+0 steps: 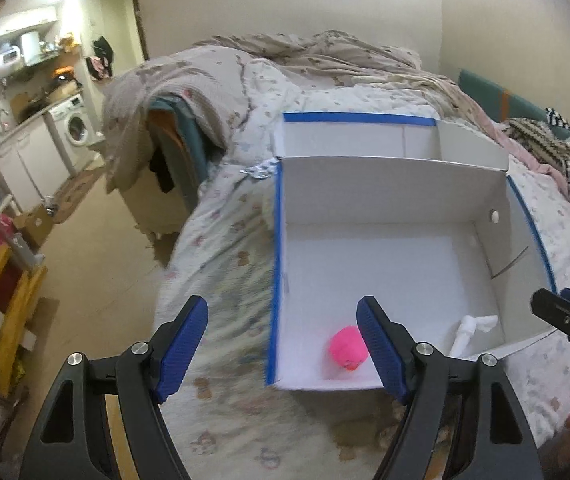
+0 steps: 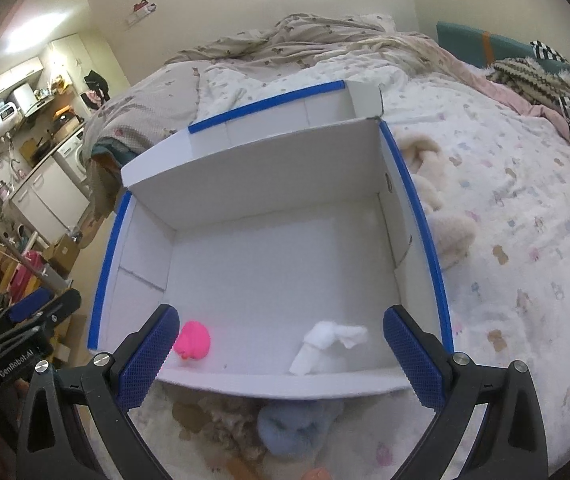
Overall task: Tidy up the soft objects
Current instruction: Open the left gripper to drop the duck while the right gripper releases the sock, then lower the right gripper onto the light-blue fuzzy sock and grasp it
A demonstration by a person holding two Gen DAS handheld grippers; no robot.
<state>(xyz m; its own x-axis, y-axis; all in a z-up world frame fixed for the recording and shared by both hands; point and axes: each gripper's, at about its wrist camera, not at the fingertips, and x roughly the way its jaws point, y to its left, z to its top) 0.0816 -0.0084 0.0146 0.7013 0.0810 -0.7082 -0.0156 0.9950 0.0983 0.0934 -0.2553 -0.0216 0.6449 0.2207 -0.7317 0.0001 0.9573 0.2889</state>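
Observation:
A white cardboard box with blue-taped edges sits open on the bed. Inside near its front wall lie a pink soft toy and a white rolled sock. My left gripper is open and empty above the box's left front corner. My right gripper is open and empty over the box's front wall; it also shows in the left wrist view. A blue fuzzy toy and a brown fuzzy toy lie on the bed before the box.
A cream plush toy lies right of the box on the patterned bedspread. Rumpled blankets pile up behind it. Striped clothes lie at the far right. The floor and a yellow rack are to the left.

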